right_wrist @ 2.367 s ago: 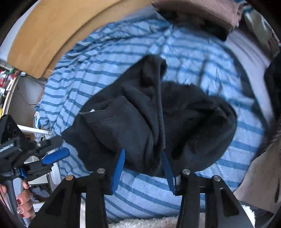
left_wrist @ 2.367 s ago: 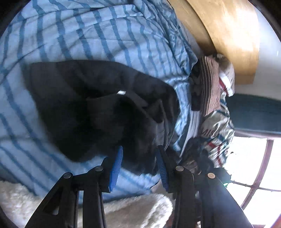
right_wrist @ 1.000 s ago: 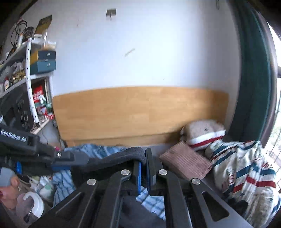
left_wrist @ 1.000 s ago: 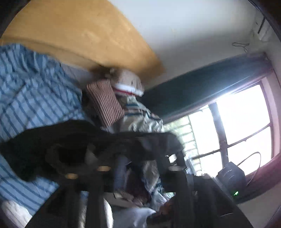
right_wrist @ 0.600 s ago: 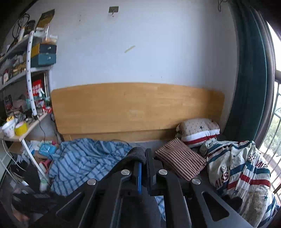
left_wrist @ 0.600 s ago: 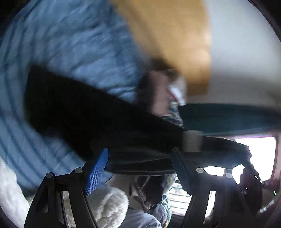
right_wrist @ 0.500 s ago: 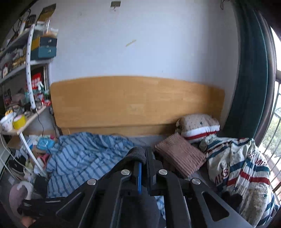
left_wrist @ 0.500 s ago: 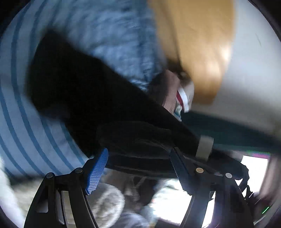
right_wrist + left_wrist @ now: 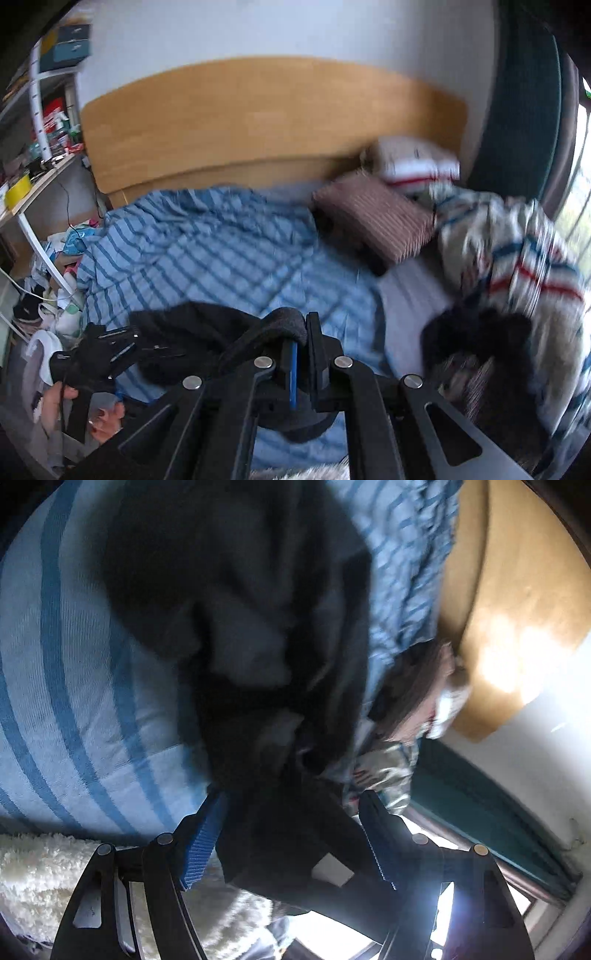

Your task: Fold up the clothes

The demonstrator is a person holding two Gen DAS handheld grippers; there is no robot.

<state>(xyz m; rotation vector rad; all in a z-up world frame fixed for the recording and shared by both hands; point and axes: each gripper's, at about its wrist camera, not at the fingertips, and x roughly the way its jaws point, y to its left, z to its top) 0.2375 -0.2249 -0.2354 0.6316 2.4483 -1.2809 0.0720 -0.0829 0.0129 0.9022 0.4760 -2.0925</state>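
A black garment [image 9: 236, 602] lies bunched on the blue striped bedcover [image 9: 74, 686]. In the left wrist view its near end runs between the wide-apart fingers of my open left gripper [image 9: 291, 801]; nothing pinches it there. In the right wrist view my right gripper [image 9: 301, 326] is shut on a fold of the black garment [image 9: 284, 319], which arches over the fingertips. The rest of the cloth trails left toward the left gripper [image 9: 110, 350], held by a hand [image 9: 62, 398]. Both views are motion-blurred.
A wooden headboard [image 9: 258, 122] stands behind the bed. A brown striped cushion [image 9: 373, 214], a white pillow [image 9: 413, 158] and a striped quilt [image 9: 517, 251] fill the right side. A cluttered desk and shelf [image 9: 33, 162] stand left. A white fleecy blanket [image 9: 44, 867] lies near.
The left gripper has opened, and its view has swung down over the garment on the bed. The right gripper, still shut on the cloth, has tilted down toward the bedcover.
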